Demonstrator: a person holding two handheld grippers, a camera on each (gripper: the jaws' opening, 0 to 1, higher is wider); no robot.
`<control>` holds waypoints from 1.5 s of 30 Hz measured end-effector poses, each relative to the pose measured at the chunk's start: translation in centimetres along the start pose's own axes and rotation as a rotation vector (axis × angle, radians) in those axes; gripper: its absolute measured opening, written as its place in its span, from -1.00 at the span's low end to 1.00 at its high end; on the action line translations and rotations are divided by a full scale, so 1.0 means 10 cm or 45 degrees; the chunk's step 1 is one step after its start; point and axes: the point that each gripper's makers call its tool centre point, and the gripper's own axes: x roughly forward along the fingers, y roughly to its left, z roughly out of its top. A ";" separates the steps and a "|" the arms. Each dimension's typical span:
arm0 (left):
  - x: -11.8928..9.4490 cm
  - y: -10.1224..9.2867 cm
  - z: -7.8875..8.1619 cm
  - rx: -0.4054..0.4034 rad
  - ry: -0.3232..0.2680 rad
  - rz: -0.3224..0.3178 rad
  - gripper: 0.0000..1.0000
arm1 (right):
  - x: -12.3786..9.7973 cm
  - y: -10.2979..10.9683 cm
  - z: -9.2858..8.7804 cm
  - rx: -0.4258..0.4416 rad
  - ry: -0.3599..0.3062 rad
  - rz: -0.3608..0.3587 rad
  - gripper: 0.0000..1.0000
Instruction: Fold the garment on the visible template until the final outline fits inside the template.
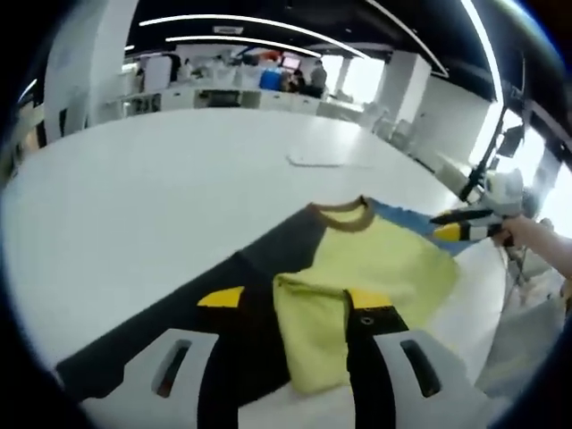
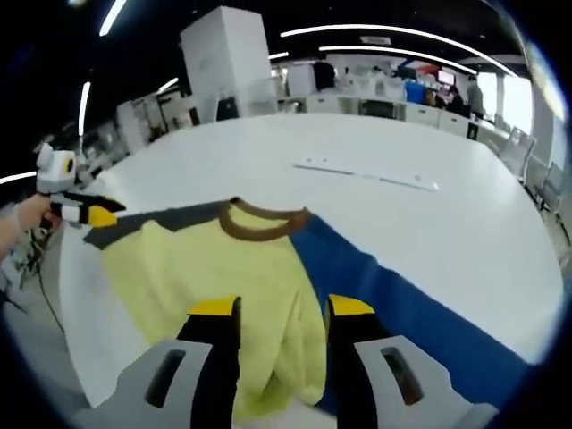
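A shirt with a yellow body, brown collar, dark grey sleeve and blue sleeve lies spread on the white table. My left gripper is open at the near edge, and a folded yellow flap lies between its jaws. My right gripper is open too, with bunched yellow cloth between its jaws. A hand holds the right gripper at the blue sleeve's end. The left gripper sits at the dark sleeve's tip.
A flat white strip lies on the table beyond the collar. The shirt lies close to the table's near edge. Office desks and screens stand far behind, and a white pillar rises at the back.
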 end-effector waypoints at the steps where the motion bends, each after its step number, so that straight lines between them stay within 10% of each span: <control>1: -0.01 -0.01 -0.01 0.005 0.010 -0.001 -0.14 | -0.01 0.01 0.00 -0.004 0.000 0.002 -0.15; 23: -0.26 -0.08 -0.09 0.148 0.105 0.024 0.33 | -0.20 0.02 -0.06 -0.043 0.008 -0.014 0.51; 45: -0.54 -0.22 -0.18 0.221 0.147 0.007 0.68 | -0.47 0.30 -0.02 -0.111 -0.022 0.037 0.76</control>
